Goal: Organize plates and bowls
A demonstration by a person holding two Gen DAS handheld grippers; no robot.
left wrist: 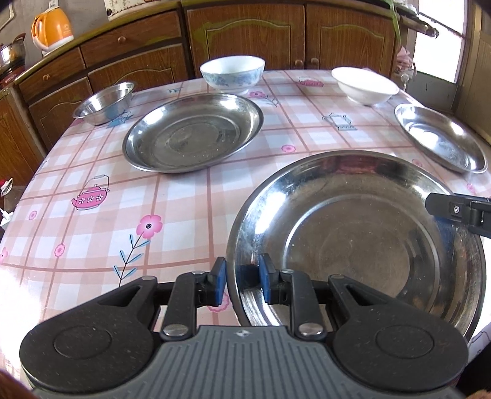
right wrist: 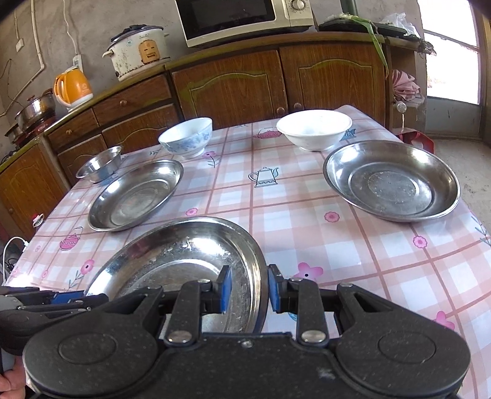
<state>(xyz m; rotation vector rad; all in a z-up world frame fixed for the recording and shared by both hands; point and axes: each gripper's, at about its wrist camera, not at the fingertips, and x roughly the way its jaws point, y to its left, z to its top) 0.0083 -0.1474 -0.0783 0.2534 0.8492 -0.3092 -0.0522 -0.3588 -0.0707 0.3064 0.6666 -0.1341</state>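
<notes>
A large steel plate (left wrist: 353, 245) (right wrist: 172, 261) is at the near side of the table, gripped on both sides. My left gripper (left wrist: 242, 280) is shut on its left rim, and my right gripper (right wrist: 250, 288) is shut on its right rim. Whether the plate rests on the cloth I cannot tell. A second steel plate (left wrist: 193, 132) (right wrist: 135, 196) lies to the left and a third (left wrist: 438, 138) (right wrist: 392, 181) to the right. Along the far side stand a small steel bowl (left wrist: 104, 102) (right wrist: 99, 165), a blue-patterned bowl (left wrist: 231, 73) (right wrist: 185, 136) and a white bowl (left wrist: 365, 84) (right wrist: 314, 129).
The table wears a pink checked cloth (right wrist: 307, 214). Brown cabinets (right wrist: 230, 89) run close behind it, carrying an orange kettle (right wrist: 73, 86), a rice cooker (right wrist: 138, 52) and a microwave (right wrist: 242, 18). The table's right edge drops to the floor by a doorway (right wrist: 454, 61).
</notes>
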